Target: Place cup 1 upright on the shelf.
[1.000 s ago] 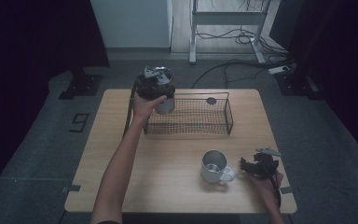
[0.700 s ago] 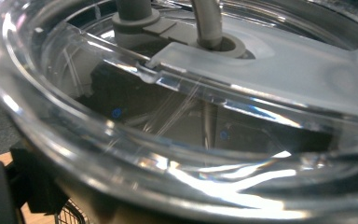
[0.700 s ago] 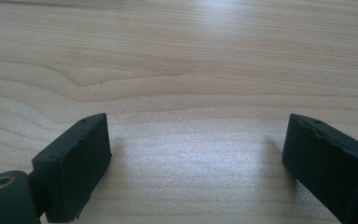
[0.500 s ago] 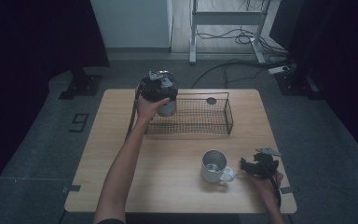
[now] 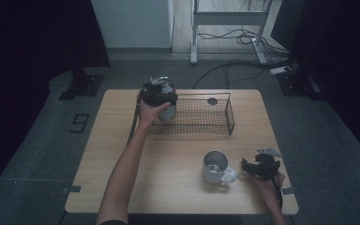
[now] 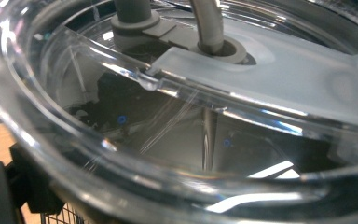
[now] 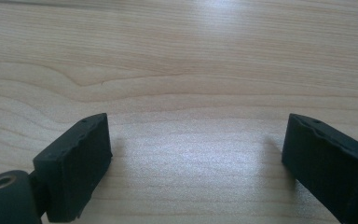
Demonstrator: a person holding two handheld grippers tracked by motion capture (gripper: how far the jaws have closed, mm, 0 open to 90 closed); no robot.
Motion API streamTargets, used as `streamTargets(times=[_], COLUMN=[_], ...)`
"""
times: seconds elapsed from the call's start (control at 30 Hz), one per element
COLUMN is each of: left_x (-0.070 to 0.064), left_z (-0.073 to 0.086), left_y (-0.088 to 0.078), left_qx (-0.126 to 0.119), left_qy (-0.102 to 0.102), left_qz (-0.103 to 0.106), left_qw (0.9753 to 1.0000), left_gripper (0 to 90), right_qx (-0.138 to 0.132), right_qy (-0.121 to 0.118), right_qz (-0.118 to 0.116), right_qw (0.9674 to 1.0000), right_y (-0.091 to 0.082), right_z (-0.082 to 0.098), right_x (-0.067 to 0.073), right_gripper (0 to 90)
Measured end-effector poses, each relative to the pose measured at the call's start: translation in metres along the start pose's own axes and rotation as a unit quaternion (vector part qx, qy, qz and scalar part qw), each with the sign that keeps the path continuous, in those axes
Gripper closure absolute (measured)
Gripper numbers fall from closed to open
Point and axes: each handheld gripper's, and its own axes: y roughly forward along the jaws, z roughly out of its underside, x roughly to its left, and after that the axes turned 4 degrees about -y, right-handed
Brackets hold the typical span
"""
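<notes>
Now lower, left hand-held gripper (image 5: pixel 159 93), tumbler (image 5: pixel 167 111), basket (image 5: pixel 228 111)

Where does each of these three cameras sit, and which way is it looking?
High view: above the table's near edge, looking forward and down; both forearms, black wire basket.
Left gripper view: on the left gripper, pressed against a clear lidded plastic tumbler.
Right gripper view: on the right gripper, open fingers.
Shared: light wooden table.

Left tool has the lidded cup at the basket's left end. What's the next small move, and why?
Probably ease the left tool straight down until the tumbler stands in the wire basket, then open. The cup sits in the basket's left end, apparently gripped, while the right tool lies idle.
</notes>
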Motion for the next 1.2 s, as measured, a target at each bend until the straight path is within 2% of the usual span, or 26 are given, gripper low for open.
streamTargets(times=[0.57, 1.1, 1.2], left_x=[0.002, 0.001, 0.0], left_z=[0.02, 0.032, 0.034], left_y=[0.018, 0.028, 0.028], left_qx=[0.023, 0.042, 0.04], left_qy=[-0.006, -0.003, -0.002], left_qz=[-0.003, -0.01, -0.011], left_qw=[0.9997, 0.999, 0.9991], left_gripper=[3.9, 3.9, 3.9], right_qx=[0.0, 0.0, -0.001], right_qy=[0.0, 0.0, 0.0], right_qz=[0.0, 0.0, -0.001], right_qw=[1.0, 1.0, 1.0], right_y=[0.0, 0.0, 0.0], right_z=[0.0, 0.0, 0.0], right_x=[0.0, 0.0, 0.0], right_gripper=[7.8, 8.1, 8.2])
